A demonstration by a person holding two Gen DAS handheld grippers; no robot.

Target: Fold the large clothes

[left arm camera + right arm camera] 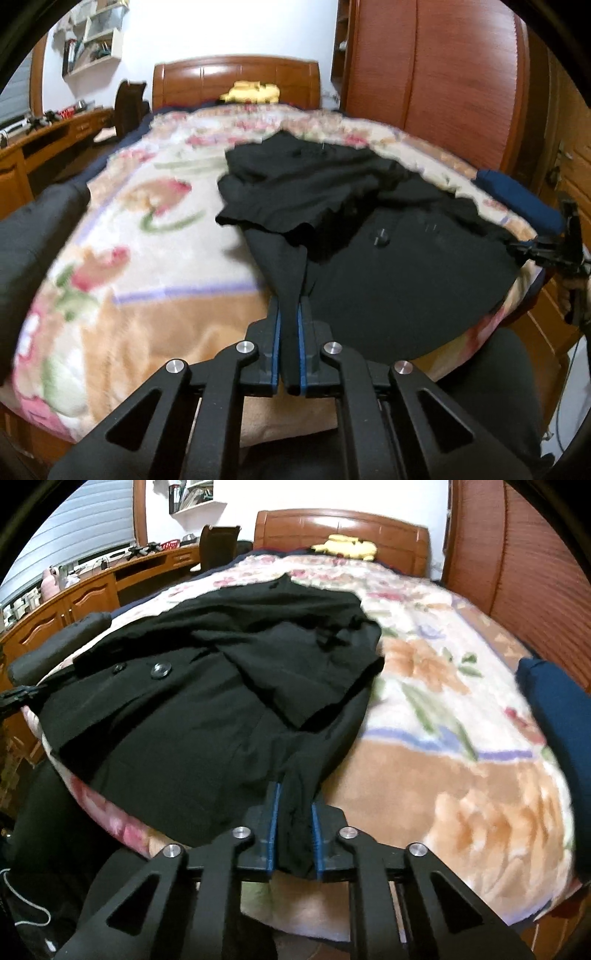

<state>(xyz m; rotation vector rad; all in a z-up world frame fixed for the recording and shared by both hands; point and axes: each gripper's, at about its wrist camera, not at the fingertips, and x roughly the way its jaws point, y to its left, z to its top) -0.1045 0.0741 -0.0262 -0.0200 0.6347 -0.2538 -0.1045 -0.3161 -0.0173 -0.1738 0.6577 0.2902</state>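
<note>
1. Left wrist view: the left gripper is clamped on a pinch of the black coat; dark cloth fills the narrow gap between its blue pads.
2. The coat lies on the floral blanket of the bed, towards the right side of this view, its near hem at the blanket's front edge. A folded-over part lies across its upper half, and a dark button shows near the middle.
3. At the right edge, the right gripper reaches the coat's far corner; from here I cannot tell how its jaws stand.
4. Behind the bed stand a wooden headboard with a yellow item in front of it, and a wooden desk on the left.
5. Right wrist view: the right gripper is closed on a bunched fold of the coat at its near hem, with cloth between the blue pads.
6. Here the coat covers the left half of the blanket, two buttons showing on its left part.
7. A dark blue cushion sits at the right edge of the bed.
</note>
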